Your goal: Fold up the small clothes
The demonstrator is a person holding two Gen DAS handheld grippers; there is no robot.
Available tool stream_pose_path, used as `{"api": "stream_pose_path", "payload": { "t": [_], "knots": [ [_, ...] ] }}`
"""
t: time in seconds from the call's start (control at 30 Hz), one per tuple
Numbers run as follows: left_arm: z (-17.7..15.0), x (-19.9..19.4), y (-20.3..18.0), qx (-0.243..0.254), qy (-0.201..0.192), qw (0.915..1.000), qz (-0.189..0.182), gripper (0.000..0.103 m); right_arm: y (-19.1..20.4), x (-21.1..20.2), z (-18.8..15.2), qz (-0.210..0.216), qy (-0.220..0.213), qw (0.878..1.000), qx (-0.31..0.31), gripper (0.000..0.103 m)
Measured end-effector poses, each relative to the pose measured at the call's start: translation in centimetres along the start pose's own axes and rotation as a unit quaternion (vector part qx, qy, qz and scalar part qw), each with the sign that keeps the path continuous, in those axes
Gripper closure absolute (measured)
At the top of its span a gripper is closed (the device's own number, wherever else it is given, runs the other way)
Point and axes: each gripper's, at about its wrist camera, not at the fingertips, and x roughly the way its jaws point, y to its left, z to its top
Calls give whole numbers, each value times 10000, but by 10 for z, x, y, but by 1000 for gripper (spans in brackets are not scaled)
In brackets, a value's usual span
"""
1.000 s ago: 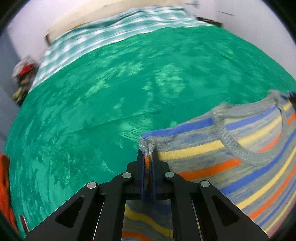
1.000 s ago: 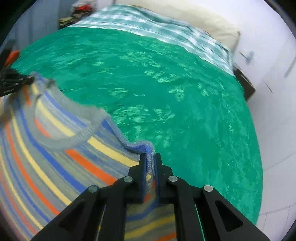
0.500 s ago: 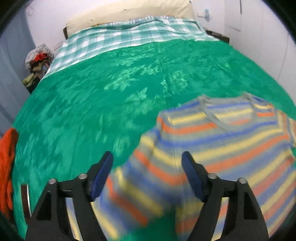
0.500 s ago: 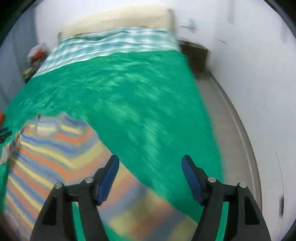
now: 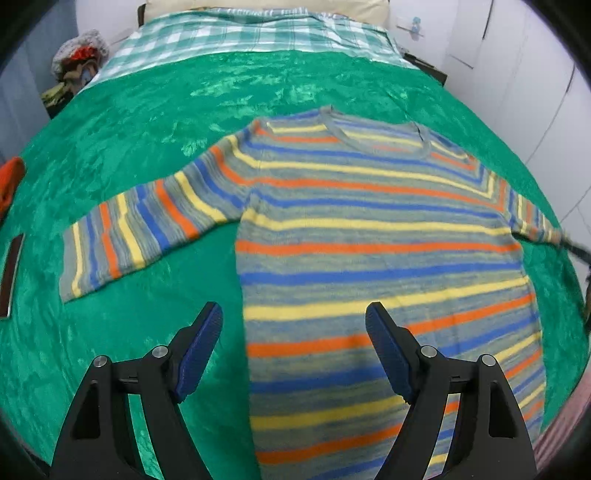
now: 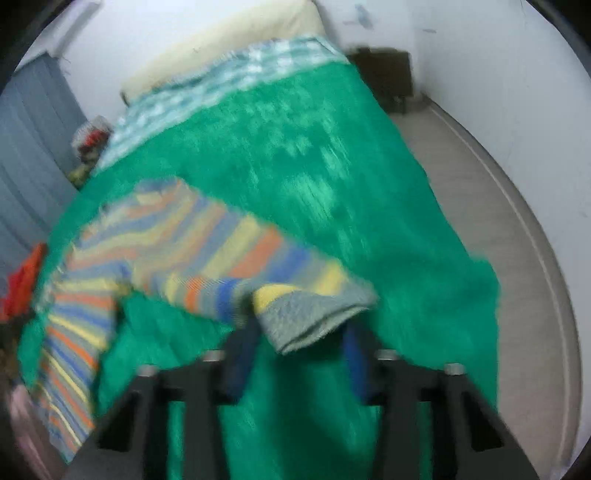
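Green velvety bedspread [image 5: 155, 122] covers a bed with a checked sheet [image 5: 229, 37] and cream pillow [image 5: 266, 5] at its head, white walls around and grey floor [image 6: 491, 206] alongside. The striped sweater [image 5: 369, 229] lies flat on the spread, sleeves out. The left gripper [image 5: 293, 350] hovers released, jaws wide, above the sweater's lower body. The right gripper [image 6: 301, 354] is closing, blurred, with the sleeve cuff [image 6: 314, 317] between its fingers; whether they press it I cannot tell.

Left hand-held gripper [image 5: 293, 345] angled steeply downward, jaws spread wide and gripping nothing, right hand-held gripper [image 6: 299, 354] tilted downward, blurred, jaws closing with a cuff between them
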Motion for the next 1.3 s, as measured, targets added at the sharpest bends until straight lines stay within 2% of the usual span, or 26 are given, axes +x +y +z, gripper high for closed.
{"api": "stream_pose_path", "payload": {
  "t": [0.03, 0.17, 0.3, 0.43, 0.53, 0.63, 0.67, 0.7, 0.77, 0.87, 1.0, 1.07, 1.13, 1.2, 1.23, 1.27, 1.3],
  "knots": [
    [-2, -3, -2, -1, -5, 10000, 17, 21, 2, 3, 11, 146, 26, 9999, -30, 85],
    [-8, -9, -6, -14, -11, 10000, 34, 21, -6, 16, 40, 941, 108, 9937, 605, 85],
    [-16, -13, -9, -10, 59, 10000, 62, 21, -15, 24, 37, 1318, 419, 9852, 1015, 82],
    [-24, -13, -11, 40, 130, 9999, 92, 21, -25, 24, 21, 1872, 435, 9670, 1674, 80],
    [-27, -10, -11, -1, 206, 9997, 92, 21, -32, 20, 14, 2069, 362, 9576, 1973, 79],
    [-27, -11, -11, -64, 204, 9997, 75, 21, -31, 26, 14, 1994, 473, 9585, 1980, 78],
    [-27, -12, -10, -67, 199, 9998, 73, 21, -27, 28, 15, 2006, 544, 9587, 1942, 87],
    [-27, -15, -10, -62, 183, 9998, 83, 21, -23, 27, 16, 1862, 570, 9638, 1822, 99],
    [-29, -21, -9, -32, 143, 9999, 87, 21, -18, 15, 18, 1513, 522, 9735, 1632, 100],
    [-36, -29, -7, 75, 147, 9998, 103, 21, -26, -22, 7, 1353, 517, 9744, 1722, 100],
    [-46, -34, -15, 359, 208, 9991, 56, 21, -38, -45, -29, 603, 1232, 9755, 1720, 100],
    [-51, -32, -24, 571, 261, 9980, 105, 21, -35, -36, -48, 187, 1685, 9710, 1683, 100],
    [-53, -28, -29, 769, 339, 9961, 254, 21, -24, -26, -55, -41, 1850, 9717, 1470, 100],
    [-54, -31, -29, 841, 332, 9953, 345, 21, -16, -26, -54, -98, 1903, 9711, 1434, 88],
    [-54, -36, -26, 829, 274, 9957, 315, 21, -15, -33, -48, -156, 1801, 9734, 1406, 69],
    [-54, -39, -23, 795, 249, 9961, 278, 21, -16, -42, -41, -242, 1574, 9777, 1368, 58],
    [-54, -41, -20, 749, 236, 9966, 235, 21, -17, -49, -34, -252, 1326, 9817, 1341, 57]
  ]
}}
